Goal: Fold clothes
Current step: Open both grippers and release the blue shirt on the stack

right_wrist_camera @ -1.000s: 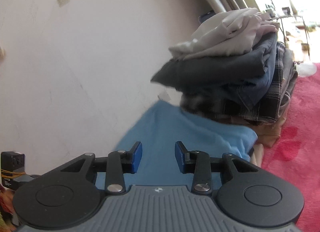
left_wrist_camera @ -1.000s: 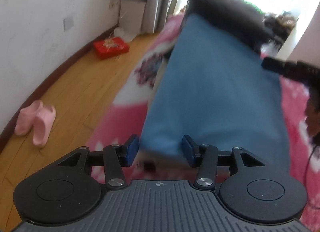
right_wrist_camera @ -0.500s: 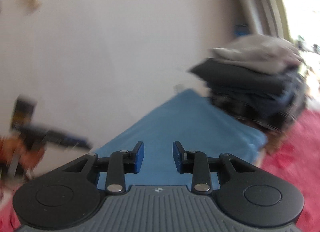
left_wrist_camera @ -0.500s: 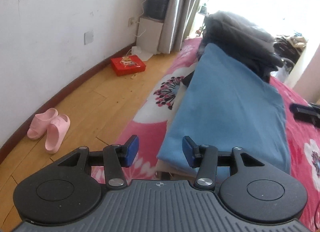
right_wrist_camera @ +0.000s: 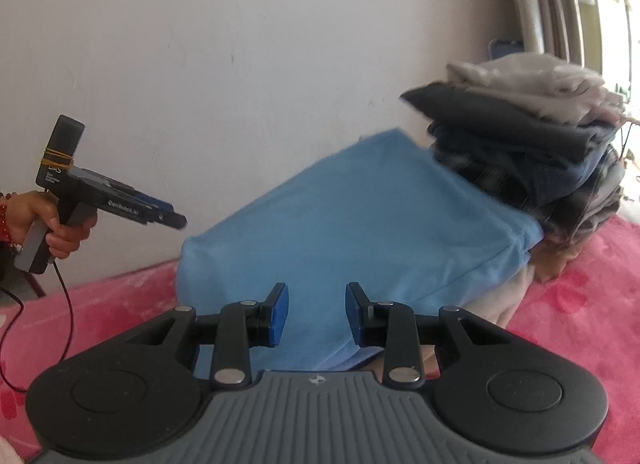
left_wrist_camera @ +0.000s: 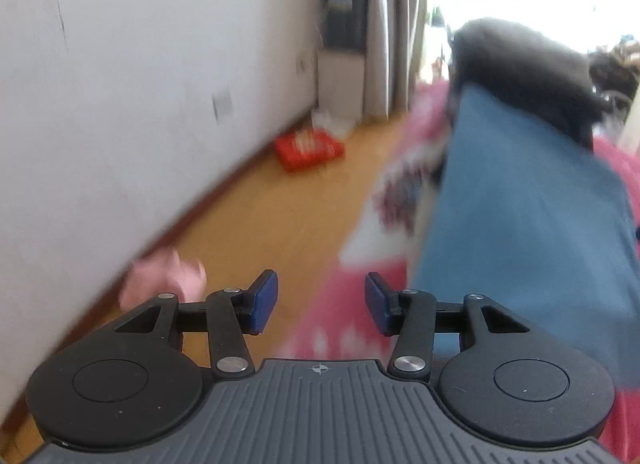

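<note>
In the left wrist view the left tool (left_wrist_camera: 321, 301), released and empty, has swung off the folded blue garment (left_wrist_camera: 532, 224) toward the floor, while the right wrist view shows the right tool (right_wrist_camera: 317, 314), also empty, its gap slightly narrowed, hovering over that garment (right_wrist_camera: 360, 224) on the bed (right_wrist_camera: 120, 304) beside the clothes stack (right_wrist_camera: 528, 144), so this fold looks finished.

Left wrist view motion-smeared throughout, pink slippers (left_wrist_camera: 164, 280) on the wooden floor a shapeless blur, flat red box (left_wrist_camera: 309, 148) lettering unreadable, folded blue cloth (left_wrist_camera: 532, 232) cut off at the right edge, stack of folded dark and grey clothes (right_wrist_camera: 532, 148) soft-edged, person's hand (right_wrist_camera: 52, 224) cropped at the left edge.
</note>
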A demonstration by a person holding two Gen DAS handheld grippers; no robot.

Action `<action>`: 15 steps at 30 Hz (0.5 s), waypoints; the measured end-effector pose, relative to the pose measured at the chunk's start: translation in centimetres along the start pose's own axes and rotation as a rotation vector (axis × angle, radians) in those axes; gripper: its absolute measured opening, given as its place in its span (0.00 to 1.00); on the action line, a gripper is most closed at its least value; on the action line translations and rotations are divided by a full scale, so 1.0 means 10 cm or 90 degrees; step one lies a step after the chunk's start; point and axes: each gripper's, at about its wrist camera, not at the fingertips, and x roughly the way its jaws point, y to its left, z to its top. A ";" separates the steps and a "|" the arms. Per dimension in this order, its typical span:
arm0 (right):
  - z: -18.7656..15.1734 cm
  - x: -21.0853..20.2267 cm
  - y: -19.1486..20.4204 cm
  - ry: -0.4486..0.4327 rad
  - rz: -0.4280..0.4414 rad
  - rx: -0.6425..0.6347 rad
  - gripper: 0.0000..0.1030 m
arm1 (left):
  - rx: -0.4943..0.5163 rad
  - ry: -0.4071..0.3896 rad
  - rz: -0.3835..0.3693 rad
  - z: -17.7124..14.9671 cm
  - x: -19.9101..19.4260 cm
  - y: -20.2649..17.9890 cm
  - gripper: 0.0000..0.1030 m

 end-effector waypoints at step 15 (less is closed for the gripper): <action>0.30 0.36 -0.74 -0.087 -0.124 0.160 0.33 | 0.078 -0.028 -0.145 1.06 1.48 -1.58 0.47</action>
